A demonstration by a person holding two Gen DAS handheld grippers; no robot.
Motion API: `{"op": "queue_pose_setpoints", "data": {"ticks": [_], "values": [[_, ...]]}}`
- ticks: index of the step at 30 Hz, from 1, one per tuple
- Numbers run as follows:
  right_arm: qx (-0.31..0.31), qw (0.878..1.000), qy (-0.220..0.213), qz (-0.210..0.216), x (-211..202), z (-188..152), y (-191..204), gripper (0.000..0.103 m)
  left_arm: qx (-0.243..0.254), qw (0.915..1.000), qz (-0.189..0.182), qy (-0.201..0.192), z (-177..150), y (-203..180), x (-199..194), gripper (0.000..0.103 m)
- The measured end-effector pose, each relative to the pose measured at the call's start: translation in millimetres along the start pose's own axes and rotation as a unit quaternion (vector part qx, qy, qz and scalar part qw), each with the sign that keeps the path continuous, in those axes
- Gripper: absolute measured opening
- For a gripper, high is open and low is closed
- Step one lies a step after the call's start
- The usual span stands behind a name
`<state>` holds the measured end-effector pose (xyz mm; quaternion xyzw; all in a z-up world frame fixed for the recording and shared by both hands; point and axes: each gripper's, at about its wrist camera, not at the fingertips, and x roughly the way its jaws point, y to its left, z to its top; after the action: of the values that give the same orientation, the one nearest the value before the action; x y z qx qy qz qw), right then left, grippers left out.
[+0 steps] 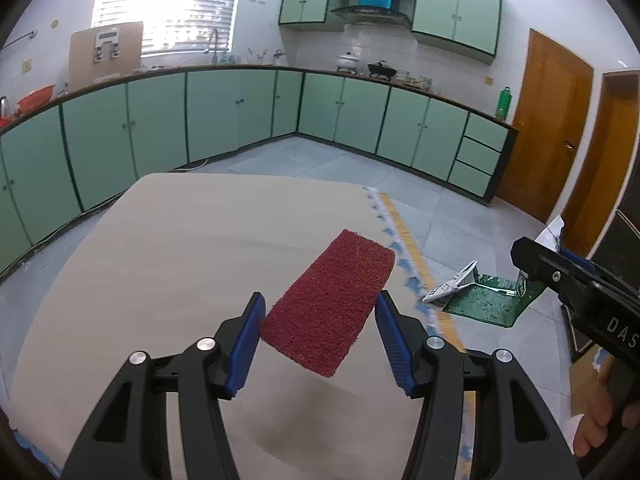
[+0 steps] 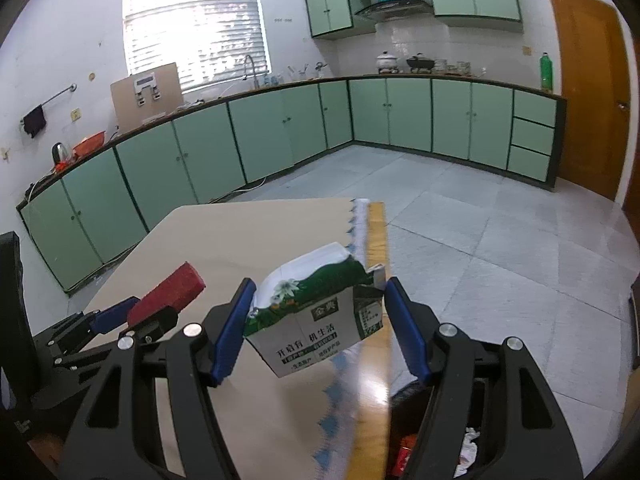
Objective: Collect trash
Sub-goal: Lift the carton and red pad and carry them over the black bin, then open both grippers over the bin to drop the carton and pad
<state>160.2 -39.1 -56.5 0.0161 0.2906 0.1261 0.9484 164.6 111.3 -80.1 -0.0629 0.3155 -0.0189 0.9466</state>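
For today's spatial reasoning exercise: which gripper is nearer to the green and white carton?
Right. The right gripper has the carton between its fingers, lifted beyond the table's edge. The left gripper is off to its side over the table, holding a red scouring pad.

left gripper fingers clamp red scouring pad | above beige table
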Motion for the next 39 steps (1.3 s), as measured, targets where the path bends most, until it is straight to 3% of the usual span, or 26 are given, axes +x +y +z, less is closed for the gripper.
{"op": "queue_pose_setpoints", "data": {"ticks": [12,22,39], "values": [[0.019,0.998,-0.014,-0.055,-51.6,-22.3,-69.5,0.064,0.038,0.9977,-0.056,-0.002,-3.5,-76.4,-6.1,0.056],[0.051,0.993,-0.015,-0.107,-84.2,-50.5,-134.6,0.064,0.084,0.9902,-0.111,0.017,-23.1,-154.8,3.9,0.056],[0.094,0.984,0.034,-0.148,-80.5,-109.5,-202.7,0.064,0.132,0.9772,-0.148,0.075,-74.0,-231.2,44.7,0.056]]}}
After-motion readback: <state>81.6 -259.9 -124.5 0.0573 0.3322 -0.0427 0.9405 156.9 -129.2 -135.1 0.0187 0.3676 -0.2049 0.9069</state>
